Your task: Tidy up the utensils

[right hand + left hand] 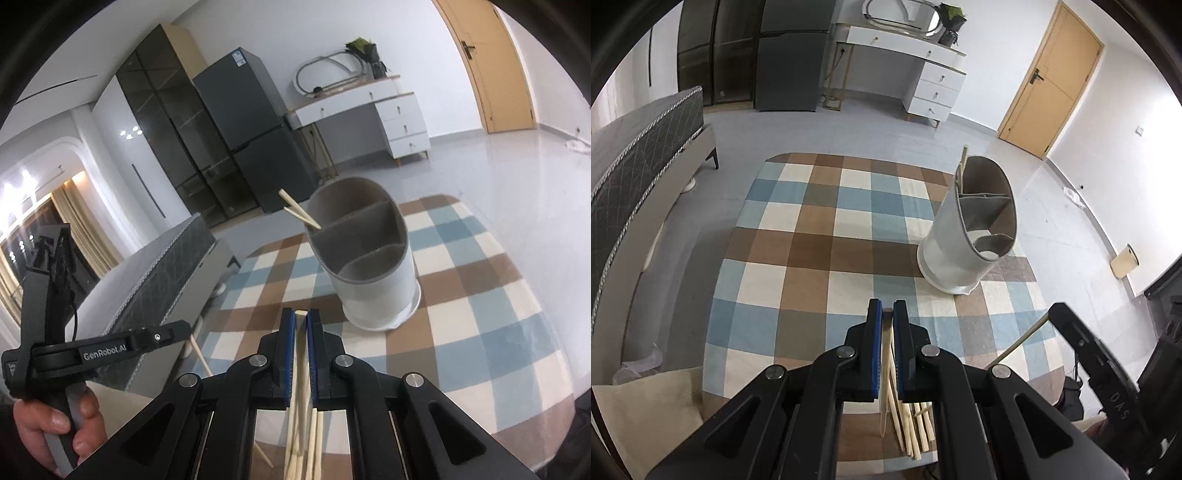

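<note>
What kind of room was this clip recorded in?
Probably a studio flat or bedroom with living space: a bed beside a checked table, a fridge, a white dressing desk with a mirror, and a wooden door.

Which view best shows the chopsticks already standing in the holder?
The right wrist view: two chopsticks lean out of the holder's far compartment, both tips plain against the dark fridge. The left wrist view shows only one thin stick end above the rim, the rest hidden by the holder's wall.
</note>
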Motion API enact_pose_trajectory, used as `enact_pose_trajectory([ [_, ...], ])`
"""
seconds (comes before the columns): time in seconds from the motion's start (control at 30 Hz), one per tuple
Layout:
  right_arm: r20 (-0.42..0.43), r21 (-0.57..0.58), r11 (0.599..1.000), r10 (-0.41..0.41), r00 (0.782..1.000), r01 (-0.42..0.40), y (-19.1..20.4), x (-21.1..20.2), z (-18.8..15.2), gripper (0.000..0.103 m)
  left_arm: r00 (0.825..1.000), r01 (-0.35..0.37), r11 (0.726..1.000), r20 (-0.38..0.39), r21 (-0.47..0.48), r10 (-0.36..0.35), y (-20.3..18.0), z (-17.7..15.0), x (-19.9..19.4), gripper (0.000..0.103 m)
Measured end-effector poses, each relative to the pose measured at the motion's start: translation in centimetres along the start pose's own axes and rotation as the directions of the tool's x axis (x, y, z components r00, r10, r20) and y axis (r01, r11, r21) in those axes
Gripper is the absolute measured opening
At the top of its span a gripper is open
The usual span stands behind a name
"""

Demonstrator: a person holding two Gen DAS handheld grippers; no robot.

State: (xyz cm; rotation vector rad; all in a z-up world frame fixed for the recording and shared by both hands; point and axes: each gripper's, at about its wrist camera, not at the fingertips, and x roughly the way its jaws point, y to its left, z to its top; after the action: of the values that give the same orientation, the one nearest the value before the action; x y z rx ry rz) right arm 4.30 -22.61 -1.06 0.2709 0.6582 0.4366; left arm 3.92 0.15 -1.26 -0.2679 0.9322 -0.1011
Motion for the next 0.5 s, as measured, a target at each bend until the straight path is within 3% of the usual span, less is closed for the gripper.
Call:
enact_pose_trajectory([
  [0.5,0.088,-0.051,0.998,-0.026,0.996,0.031,0.8,-3.4,2.3,0.006,0.997,0.058,0.995,0.047,0.086,-0.063,-2.8,1.3,-3.0,0.001],
])
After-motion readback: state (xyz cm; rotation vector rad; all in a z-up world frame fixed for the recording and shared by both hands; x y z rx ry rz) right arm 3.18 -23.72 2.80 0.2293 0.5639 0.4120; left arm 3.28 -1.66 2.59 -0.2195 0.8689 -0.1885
